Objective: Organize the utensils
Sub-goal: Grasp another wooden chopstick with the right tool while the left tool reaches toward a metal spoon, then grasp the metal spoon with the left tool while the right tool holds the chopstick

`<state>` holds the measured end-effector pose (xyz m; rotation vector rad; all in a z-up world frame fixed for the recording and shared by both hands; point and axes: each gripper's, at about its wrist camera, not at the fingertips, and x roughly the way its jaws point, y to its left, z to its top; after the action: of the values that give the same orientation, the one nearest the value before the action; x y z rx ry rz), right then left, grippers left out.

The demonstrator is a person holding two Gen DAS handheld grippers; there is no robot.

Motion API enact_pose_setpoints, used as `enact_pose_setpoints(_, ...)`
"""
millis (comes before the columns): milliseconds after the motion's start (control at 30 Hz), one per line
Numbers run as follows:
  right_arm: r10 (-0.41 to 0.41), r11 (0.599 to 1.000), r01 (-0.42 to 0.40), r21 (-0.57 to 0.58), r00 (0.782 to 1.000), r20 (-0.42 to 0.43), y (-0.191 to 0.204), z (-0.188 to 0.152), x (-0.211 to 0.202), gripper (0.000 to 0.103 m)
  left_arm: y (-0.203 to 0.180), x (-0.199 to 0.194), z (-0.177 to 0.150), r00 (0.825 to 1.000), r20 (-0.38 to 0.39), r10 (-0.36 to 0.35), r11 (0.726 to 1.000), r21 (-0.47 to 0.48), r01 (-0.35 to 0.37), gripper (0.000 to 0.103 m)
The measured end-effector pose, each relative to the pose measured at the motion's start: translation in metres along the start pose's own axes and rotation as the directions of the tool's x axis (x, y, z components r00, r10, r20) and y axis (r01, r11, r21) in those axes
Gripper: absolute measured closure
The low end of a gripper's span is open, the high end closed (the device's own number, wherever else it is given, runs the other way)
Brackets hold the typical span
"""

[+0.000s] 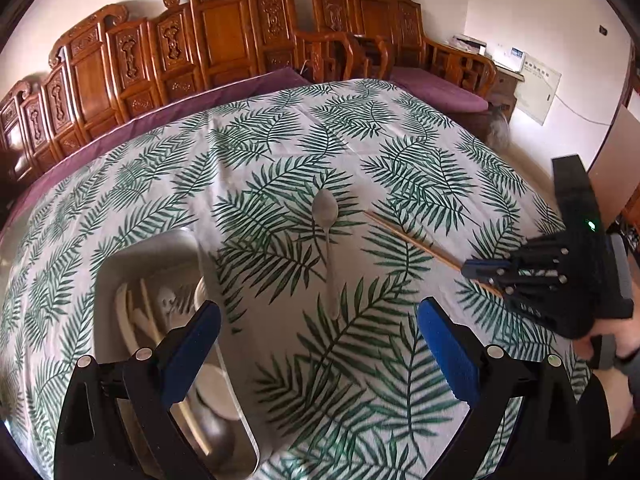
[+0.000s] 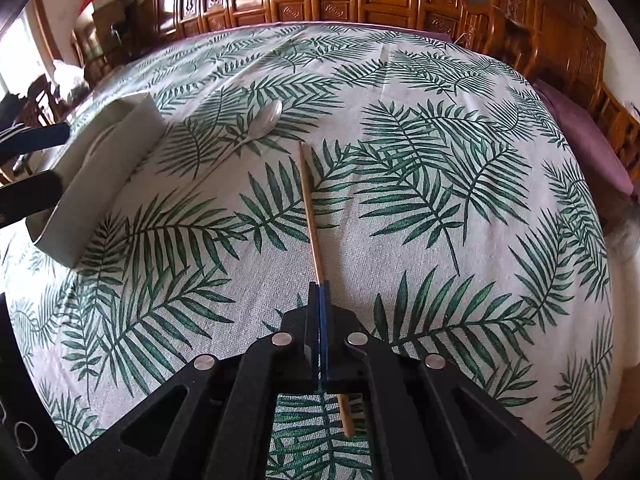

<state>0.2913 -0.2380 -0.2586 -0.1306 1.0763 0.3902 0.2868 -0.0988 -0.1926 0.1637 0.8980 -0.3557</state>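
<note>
A metal spoon (image 1: pixel 328 236) lies on the leaf-print tablecloth, bowl away from me; it also shows in the right wrist view (image 2: pixel 262 120). A wooden chopstick (image 2: pixel 310 208) lies to its right. My right gripper (image 2: pixel 320 290) is shut on the chopstick near its thick end; in the left wrist view the right gripper (image 1: pixel 474 270) holds the chopstick (image 1: pixel 404 238) low over the cloth. My left gripper (image 1: pixel 318 328) is open and empty, hovering just short of the spoon's handle. A metal tray (image 1: pixel 120 264) at left holds several utensils.
The tray (image 2: pixel 100 168) stands at the left in the right wrist view, with the left gripper's fingers (image 2: pixel 36 136) beside it. Carved wooden benches (image 1: pixel 224 36) with purple cushions line the table's far side. A cabinet (image 1: pixel 508 80) stands at the far right.
</note>
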Motion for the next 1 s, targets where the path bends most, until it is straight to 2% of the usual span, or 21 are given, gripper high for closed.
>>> enact_pose_setpoints(200, 0.03, 0.999, -0.03, 0.023, 1.0, 0.008, -0.005, 0.002, -0.002, 0.102, -0.005, 0.019, 0.005, 1.0, -0.022, 0.007, 1.0, 0.001, -0.007, 0.008)
enact_pose_setpoints(267, 0.064, 0.998, -0.065, 0.025, 0.997, 0.031, -0.007, 0.004, -0.007, 0.102, -0.006, 0.022, 0.005, 1.0, -0.025, 0.007, 1.0, -0.001, -0.007, 0.008)
enact_pose_setpoints(467, 0.047, 0.997, -0.046, -0.057, 0.999, 0.014, -0.002, 0.01, -0.005, 0.101, -0.007, 0.026, 0.007, 1.0, -0.022, 0.004, 1.0, -0.003, -0.005, 0.008)
enact_pose_setpoints(533, 0.04, 0.996, -0.041, -0.078, 0.999, -0.005, 0.0, 0.01, 0.0, 0.092, -0.006, 0.028, 0.008, 1.0, -0.025, 0.001, 1.0, -0.007, -0.001, 0.008)
enact_pose_setpoints(567, 0.039, 0.996, -0.039, -0.085, 0.999, -0.009, 0.0, 0.011, 0.002, 0.082, -0.006, 0.029, 0.009, 1.0, -0.025, -0.001, 1.0, -0.01, 0.0, 0.008)
enact_pose_setpoints(600, 0.039, 0.995, -0.04, -0.09, 0.999, -0.012, 0.001, 0.011, 0.003, 0.079, -0.005, 0.029, 0.01, 1.0, -0.023, 0.0, 1.0, -0.01, 0.0, 0.008)
enact_pose_setpoints(700, 0.016, 0.993, -0.021, -0.114, 0.999, -0.043, 0.001, 0.011, 0.01, 0.08, -0.004, 0.03, 0.01, 1.0, -0.017, -0.002, 1.0, -0.015, 0.002, 0.008)
enact_pose_setpoints(800, 0.004, 0.99, -0.01, -0.138, 0.999, -0.043, 0.003, 0.01, 0.01, 0.097, -0.003, 0.032, 0.01, 1.0, -0.02, -0.004, 1.0, -0.025, 0.003, 0.008)
enact_pose_setpoints(900, -0.023, 0.992, 0.018, -0.121, 0.999, -0.043, -0.003, 0.008, 0.008, 0.097, -0.003, 0.038, 0.012, 0.999, -0.035, -0.011, 0.999, -0.03, 0.01, 0.008)
enact_pose_setpoints(967, -0.017, 0.998, 0.015, -0.062, 0.999, -0.031, -0.012, 0.006, 0.004, 0.097, -0.006, 0.045, 0.015, 0.999, -0.051, -0.012, 1.0, -0.022, 0.011, 0.008)
enact_pose_setpoints(1000, -0.006, 1.0, 0.005, -0.027, 1.0, -0.027, -0.017, 0.004, 0.001, 0.097, -0.007, 0.048, 0.017, 0.998, -0.059, -0.011, 1.0, -0.019, 0.01, 0.011)
